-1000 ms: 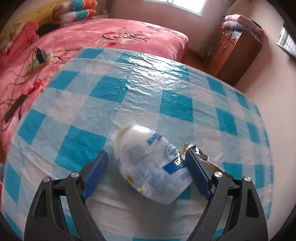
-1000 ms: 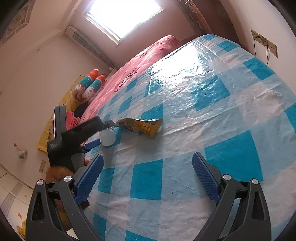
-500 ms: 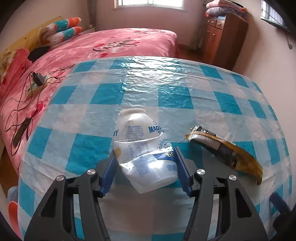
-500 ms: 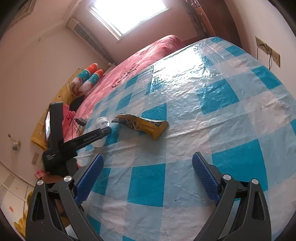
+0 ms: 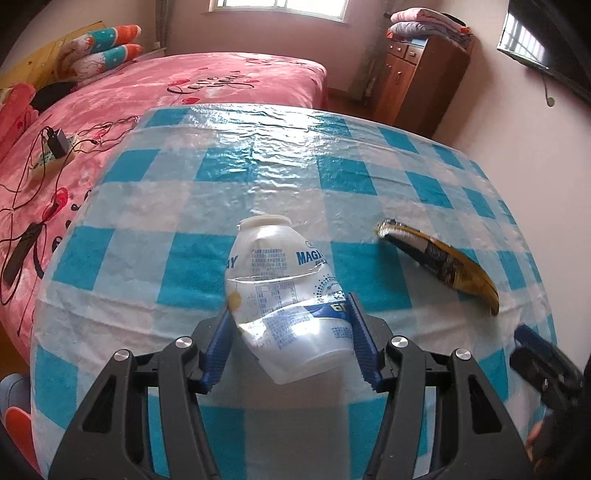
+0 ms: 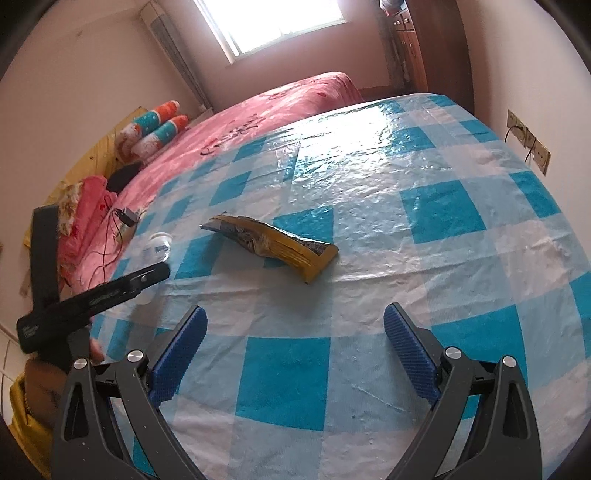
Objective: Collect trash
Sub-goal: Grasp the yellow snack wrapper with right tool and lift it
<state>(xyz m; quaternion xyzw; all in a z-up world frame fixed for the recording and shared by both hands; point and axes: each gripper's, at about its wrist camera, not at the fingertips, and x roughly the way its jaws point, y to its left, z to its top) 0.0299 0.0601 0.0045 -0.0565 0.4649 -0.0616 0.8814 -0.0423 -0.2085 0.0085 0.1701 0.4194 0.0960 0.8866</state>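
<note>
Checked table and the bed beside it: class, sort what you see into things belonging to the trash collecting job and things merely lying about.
Belongs to the job:
- crushed white plastic bottle with blue print, clamped in the left hand-held gripper
- crumpled yellow and black snack wrapper
- open right hand-held gripper

Lying about:
- black charger and cables on the pink bed
- striped pillows
- folded blankets on the wooden cabinet

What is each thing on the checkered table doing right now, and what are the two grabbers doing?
Plastic bottle: crumpled, squeezed between the left grabber's pads.
Yellow wrapper: flattened, lying loose on the tablecloth, nothing touching it.
Left grabber: shut on the bottle.
Right grabber: open, empty, short of the wrapper.
</note>
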